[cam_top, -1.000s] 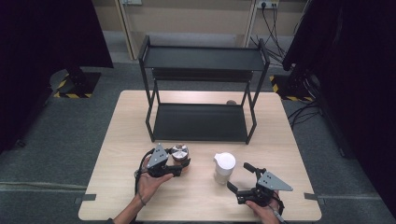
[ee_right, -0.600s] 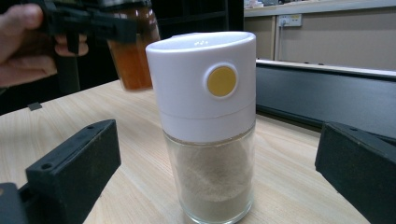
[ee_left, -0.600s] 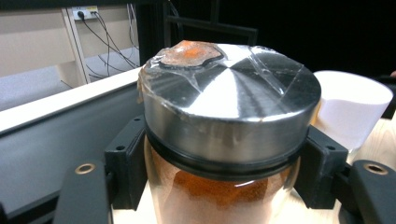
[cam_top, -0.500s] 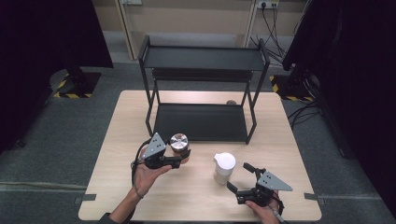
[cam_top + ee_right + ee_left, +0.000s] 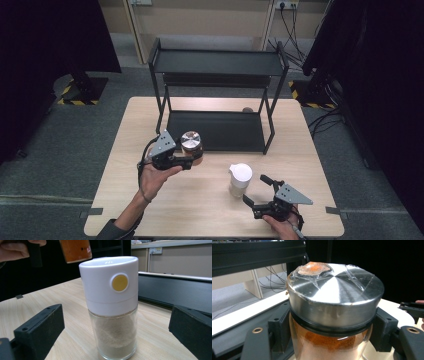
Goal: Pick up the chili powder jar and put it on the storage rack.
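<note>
My left gripper (image 5: 192,159) is shut on a glass spice jar (image 5: 191,145) with a silver metal lid and orange powder inside; it hangs in the air in front of the black rack (image 5: 217,90). Up close, the jar (image 5: 332,315) sits between both black jaws. Its base (image 5: 75,250) also shows, lifted off the table. A white-capped shaker (image 5: 239,179) of pale powder stands on the table. My right gripper (image 5: 256,191) rests just to its right, open, with the shaker (image 5: 111,305) a little ahead of its spread jaws and untouched.
The two-tier black metal rack stands at the back of the wooden table (image 5: 125,155), with a small brown object (image 5: 247,109) by its right leg. Dark curtains flank the room. Cables run on the floor behind.
My left gripper has risen off the table with the spice jar and shifted slightly right and toward the rack. The right gripper and the shaker have stayed put.
</note>
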{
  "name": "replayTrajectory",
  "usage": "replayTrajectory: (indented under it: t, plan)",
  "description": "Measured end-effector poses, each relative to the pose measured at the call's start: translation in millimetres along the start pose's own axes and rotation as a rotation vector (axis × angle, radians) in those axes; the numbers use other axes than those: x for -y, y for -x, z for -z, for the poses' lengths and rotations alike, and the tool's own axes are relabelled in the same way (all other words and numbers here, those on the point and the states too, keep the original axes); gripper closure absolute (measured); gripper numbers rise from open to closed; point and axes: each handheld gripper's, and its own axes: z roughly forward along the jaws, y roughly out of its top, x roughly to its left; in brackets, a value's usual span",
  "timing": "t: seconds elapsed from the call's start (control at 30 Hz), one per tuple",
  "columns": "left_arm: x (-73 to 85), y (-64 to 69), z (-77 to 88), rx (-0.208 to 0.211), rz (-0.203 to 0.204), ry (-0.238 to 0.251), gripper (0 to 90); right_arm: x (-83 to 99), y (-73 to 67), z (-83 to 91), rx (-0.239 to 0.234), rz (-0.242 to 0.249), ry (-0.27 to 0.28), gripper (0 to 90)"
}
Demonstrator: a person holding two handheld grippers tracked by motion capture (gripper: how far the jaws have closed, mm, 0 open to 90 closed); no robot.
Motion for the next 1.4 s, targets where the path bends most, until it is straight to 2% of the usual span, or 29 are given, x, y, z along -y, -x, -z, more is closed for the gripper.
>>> replayTrajectory:
  t: [0.1,0.37,0.4,0.43,0.53,0.57,0.67,0.83,0.87,0.9,1.03,1.07,1.13,1.33,1.4]
  plan:
    - [-8.5,-3.9,1.4,0.002,0.012,0.002,30.5,0.1,0.1,-0.1,0.000,-0.001,0.000,0.3]
    - [-43.0,-10.2,2.4,-0.017,-0.005,-0.008,30.5,0.2,0.3,-0.3,-0.001,-0.001,-0.001,0.3]
    - [-43.0,-10.2,2.4,-0.017,-0.005,-0.008,30.5,0.2,0.3,-0.3,-0.001,-0.001,-0.001,0.3]
    - [-52.6,-10.9,1.4,-0.024,-0.013,-0.013,30.4,0.1,0.2,-0.4,0.000,-0.001,-0.001,0.4]
    - [-61.7,-12.3,0.5,-0.025,-0.014,-0.015,30.5,0.2,0.3,-0.2,-0.001,-0.001,0.000,0.3]
    - [-70.8,-13.0,-0.6,-0.026,-0.015,-0.018,30.5,0.2,0.3,-0.2,-0.001,-0.002,-0.001,0.4]
    - [-84.0,-12.5,-2.0,-0.029,-0.022,-0.017,30.4,0.1,0.2,-0.3,-0.002,-0.002,-0.001,0.3]
    - [-106.4,-14.1,-3.4,-0.025,-0.004,-0.015,30.5,0.2,0.5,-0.1,-0.003,-0.003,0.000,0.3]
    - [-106.4,-14.1,-3.4,-0.025,-0.004,-0.015,30.5,0.2,0.4,-0.1,-0.003,-0.003,0.000,0.3]
    - [-115.6,-14.4,-4.3,-0.029,-0.001,-0.016,30.5,0.1,0.4,-0.2,-0.003,-0.003,0.000,0.3]
    - [-133.5,-15.5,-6.6,-0.042,0.001,-0.018,30.5,0.1,0.6,-0.2,-0.005,-0.005,0.000,0.3]
    - [-133.5,-15.5,-6.6,-0.042,0.001,-0.018,30.5,0.2,0.7,-0.3,-0.006,-0.006,0.000,0.3]
    - [-146.3,-16.8,-9.5,-0.055,0.003,-0.022,30.5,0.3,1.0,-0.4,-0.007,-0.006,0.000,0.3]
    - [-166.9,-20.4,-16.4,-0.082,-0.003,-0.027,30.5,0.4,1.4,-0.4,-0.010,-0.007,0.001,0.4]
    - [-170.3,-20.7,-16.8,-0.087,0.006,-0.030,30.5,0.6,1.6,-0.6,-0.010,-0.008,0.001,0.3]
